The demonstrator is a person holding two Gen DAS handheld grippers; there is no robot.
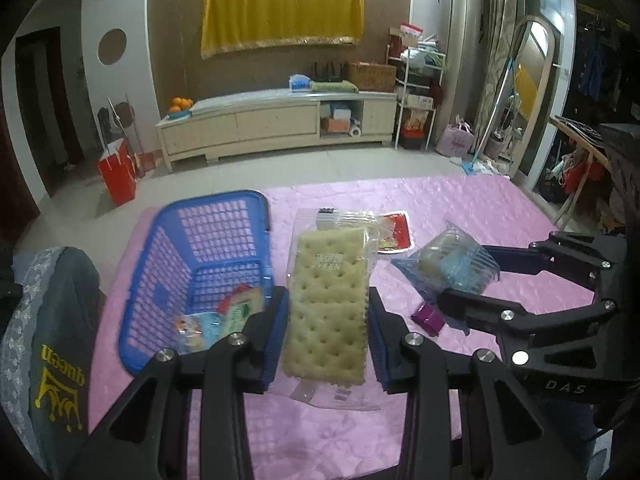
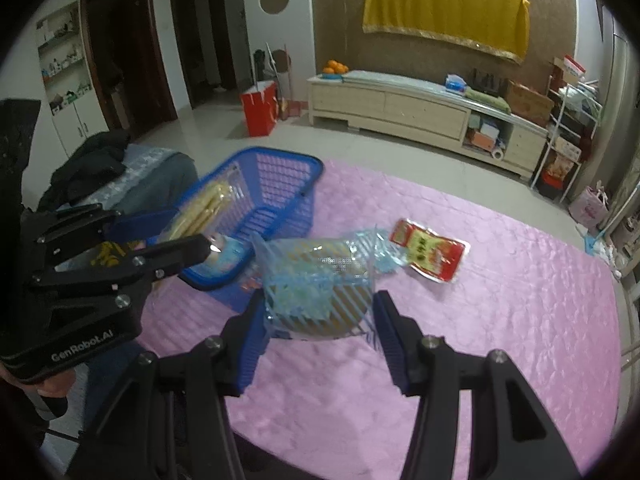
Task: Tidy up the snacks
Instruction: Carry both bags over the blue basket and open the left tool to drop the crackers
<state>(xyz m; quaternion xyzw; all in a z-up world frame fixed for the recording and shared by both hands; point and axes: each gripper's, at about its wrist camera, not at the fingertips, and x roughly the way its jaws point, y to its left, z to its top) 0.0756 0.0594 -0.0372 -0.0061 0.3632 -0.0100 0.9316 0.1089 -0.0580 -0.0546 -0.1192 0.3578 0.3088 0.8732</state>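
Left wrist: left hand-held gripper (image 1: pixel 328 308) level, clamping cracker pack (image 1: pixel 328 304)

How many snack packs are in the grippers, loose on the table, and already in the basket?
Held in a hand-held gripper: 2, the cracker pack and the blue-striped pack
Loose on the pink tablecloth: 2, the red pouch and the purple packet
In the blue basket: at least 2
Total: at least 6
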